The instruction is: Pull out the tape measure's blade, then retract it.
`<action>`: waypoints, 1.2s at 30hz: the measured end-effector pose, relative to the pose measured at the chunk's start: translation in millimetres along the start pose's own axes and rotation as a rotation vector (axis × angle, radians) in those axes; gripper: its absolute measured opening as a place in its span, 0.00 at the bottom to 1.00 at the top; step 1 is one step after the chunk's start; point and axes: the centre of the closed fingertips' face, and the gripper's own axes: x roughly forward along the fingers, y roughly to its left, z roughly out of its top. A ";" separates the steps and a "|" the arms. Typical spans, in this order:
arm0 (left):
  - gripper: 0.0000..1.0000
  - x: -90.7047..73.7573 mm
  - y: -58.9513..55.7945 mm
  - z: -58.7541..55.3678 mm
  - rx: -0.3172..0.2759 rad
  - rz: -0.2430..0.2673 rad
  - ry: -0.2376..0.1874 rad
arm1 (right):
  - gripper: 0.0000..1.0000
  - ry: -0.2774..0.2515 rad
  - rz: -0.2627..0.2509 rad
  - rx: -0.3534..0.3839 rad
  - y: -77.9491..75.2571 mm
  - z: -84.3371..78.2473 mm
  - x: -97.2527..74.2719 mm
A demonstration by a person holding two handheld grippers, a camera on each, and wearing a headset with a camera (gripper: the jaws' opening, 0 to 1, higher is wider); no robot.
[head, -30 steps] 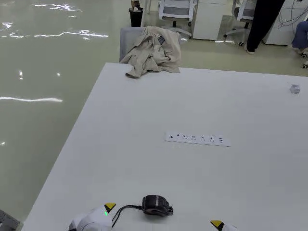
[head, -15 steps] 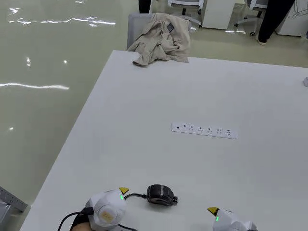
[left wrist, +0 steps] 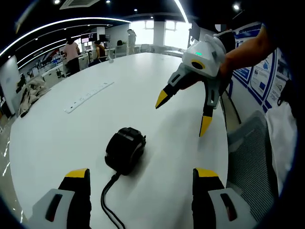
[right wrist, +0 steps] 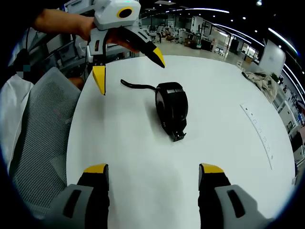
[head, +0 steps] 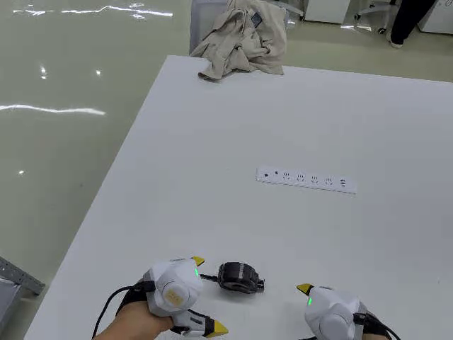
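A black tape measure [head: 238, 277] lies on the white table [head: 212, 142] near its front edge, blade fully in, with a black cord trailing towards my left gripper [head: 207, 295]. The left gripper is open, its yellow tips on either side of the cord's end. In the left gripper view the tape measure [left wrist: 125, 149] sits just ahead of the open jaws [left wrist: 140, 174]. My right gripper [head: 315, 312] stands open to the right of the case, apart from it. In the right gripper view the tape measure [right wrist: 171, 107] shows its hook end facing the open jaws [right wrist: 153, 169].
A white power strip [head: 306, 179] lies mid-table. A beige jacket [head: 244, 35] hangs over a chair at the far edge. The table's left edge [head: 106, 191] drops to the shiny floor. A grey mesh chair [right wrist: 33, 138] stands behind the left gripper.
The head camera has tilted down. Both grippers have come further up into view, one on each side of the tape measure, which has stayed where it was.
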 end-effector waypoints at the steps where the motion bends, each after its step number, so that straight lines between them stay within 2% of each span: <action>1: 0.85 1.7 0.3 0.6 0.003 -0.002 0.001 | 0.78 0.002 0.001 -0.004 -1.4 0.1 1.0; 7: 0.84 12.8 3.2 1.3 0.053 -0.022 0.025 | 0.76 0.011 0.017 -0.035 -10.6 2.0 8.0; 27: 0.74 37.1 23.8 14.6 0.136 -0.079 0.049 | 0.66 0.027 0.073 -0.097 -35.5 8.1 38.5; 31: 0.70 43.1 24.1 15.2 0.156 -0.101 0.045 | 0.63 0.029 0.088 -0.115 -38.0 8.3 45.5; 36: 0.70 52.5 23.5 13.3 0.174 -0.125 0.059 | 0.62 0.030 0.105 -0.122 -40.8 11.8 52.8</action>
